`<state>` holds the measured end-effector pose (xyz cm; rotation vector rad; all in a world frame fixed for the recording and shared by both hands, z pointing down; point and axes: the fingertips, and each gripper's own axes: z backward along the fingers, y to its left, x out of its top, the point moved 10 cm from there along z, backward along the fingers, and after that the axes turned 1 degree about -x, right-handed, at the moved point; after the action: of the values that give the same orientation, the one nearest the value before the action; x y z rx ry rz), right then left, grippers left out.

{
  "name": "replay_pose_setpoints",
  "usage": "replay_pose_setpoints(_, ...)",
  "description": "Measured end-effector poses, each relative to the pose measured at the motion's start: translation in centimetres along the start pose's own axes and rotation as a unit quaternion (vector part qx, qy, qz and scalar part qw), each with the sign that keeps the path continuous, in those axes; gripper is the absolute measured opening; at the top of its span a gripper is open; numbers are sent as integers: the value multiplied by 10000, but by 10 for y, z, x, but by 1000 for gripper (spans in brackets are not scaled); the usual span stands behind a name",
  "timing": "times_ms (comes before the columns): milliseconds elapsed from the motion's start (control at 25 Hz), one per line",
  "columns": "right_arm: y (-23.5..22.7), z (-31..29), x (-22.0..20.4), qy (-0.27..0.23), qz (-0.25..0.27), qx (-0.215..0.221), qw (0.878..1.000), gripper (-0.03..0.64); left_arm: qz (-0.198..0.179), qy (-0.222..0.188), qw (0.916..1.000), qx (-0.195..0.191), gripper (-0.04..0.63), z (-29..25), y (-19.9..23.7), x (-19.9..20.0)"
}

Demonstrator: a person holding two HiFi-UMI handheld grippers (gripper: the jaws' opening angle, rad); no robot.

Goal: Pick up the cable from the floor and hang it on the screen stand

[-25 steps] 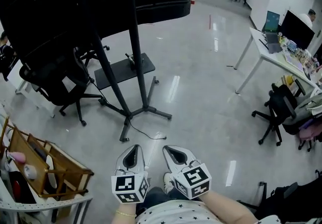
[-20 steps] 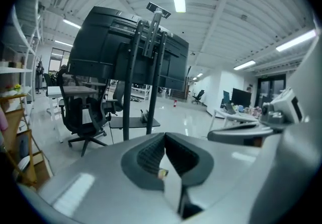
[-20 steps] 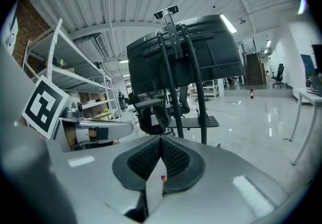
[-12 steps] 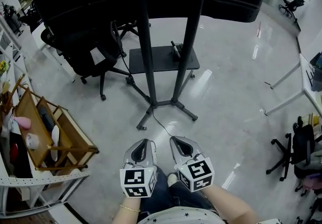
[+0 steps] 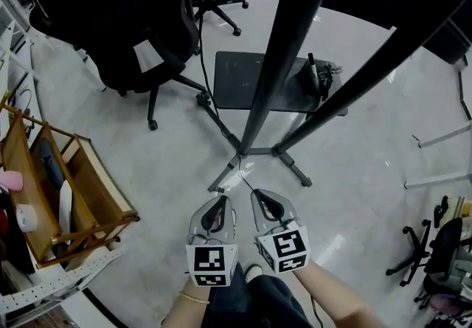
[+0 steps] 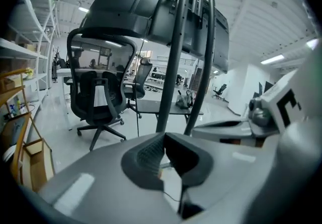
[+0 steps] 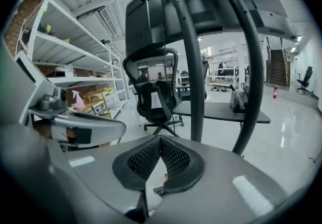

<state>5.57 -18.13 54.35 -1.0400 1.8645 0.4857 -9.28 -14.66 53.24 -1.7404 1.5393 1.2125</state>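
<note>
The screen stand [image 5: 284, 61] rises on two slanted black poles from floor legs [image 5: 254, 151], with the dark screen overhead. A thin black cable [image 5: 244, 178] runs over the pale floor from the stand's base towards me. My left gripper [image 5: 216, 210] and right gripper [image 5: 265, 203] hover side by side just short of the cable's near end, both shut with nothing held. In the left gripper view the stand [image 6: 173, 67] stands straight ahead, and a bit of cable [image 6: 171, 196] shows below the shut jaws. The right gripper view shows the stand's poles [image 7: 193, 67] close in front.
A black office chair [image 5: 147, 46] stands left of the stand. Behind the poles is a low black platform [image 5: 247, 79] with small items on it. A wooden rack [image 5: 70, 194] and white shelving [image 5: 44, 286] are at my left. Another chair [image 5: 431, 253] sits far right.
I have come closer to the stand, whose base now lies just ahead of the grippers. Both grippers stayed shut and side by side.
</note>
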Motion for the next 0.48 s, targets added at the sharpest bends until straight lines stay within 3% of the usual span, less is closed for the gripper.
replay_pose_setpoints(200, -33, -119, -55, 196, 131, -112, 9997, 0, -204, 39, 9997, -158, 8, -90, 47, -49)
replay_pose_setpoints(320, -48, -184, -94, 413, 304, 33, 9987, 75, -48, 165, 9997, -185, 8, -138, 75, -82)
replay_pose_setpoints(480, -64, -253, -147, 706, 555, -122, 9959, 75, 106, 248, 9996, -68, 8, -187, 105, -121)
